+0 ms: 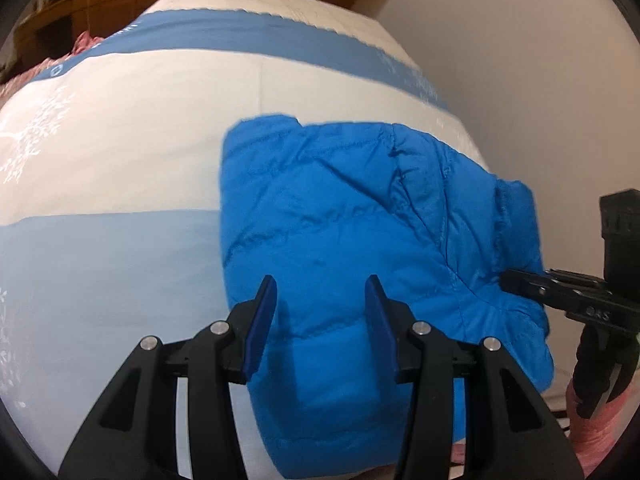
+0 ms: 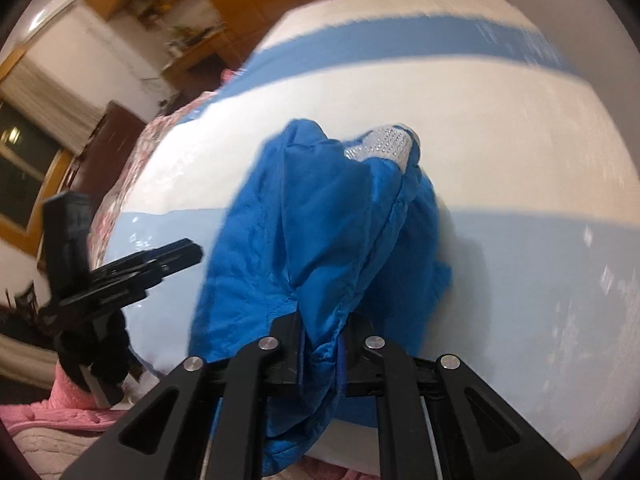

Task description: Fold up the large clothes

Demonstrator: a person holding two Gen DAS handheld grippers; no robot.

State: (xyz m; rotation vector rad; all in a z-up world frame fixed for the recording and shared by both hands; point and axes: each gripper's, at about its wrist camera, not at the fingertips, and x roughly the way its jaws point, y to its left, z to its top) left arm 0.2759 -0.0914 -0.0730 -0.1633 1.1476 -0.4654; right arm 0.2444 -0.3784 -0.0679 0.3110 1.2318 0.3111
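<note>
1. Jacket [image 1: 340,216], bright blue and puffy, sat bunched near the bed's [image 1: 120,152] right edge, on the striped cover.
2. Right gripper [image 2: 320,344] had its jaws clamped tight on a fold of it.
3. Left gripper [image 1: 322,300] hovered over the fabric, jaws apart, gripping nothing.

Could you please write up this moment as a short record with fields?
surface: bed with a white and blue striped cover
garment: blue padded jacket, bunched on the bed
left gripper: jaws apart above the jacket, nothing between the pads
right gripper: closed on a fold of the jacket
jacket lining: silvery dotted patch showing at the far end
fold state: not yet a neat fold
</note>
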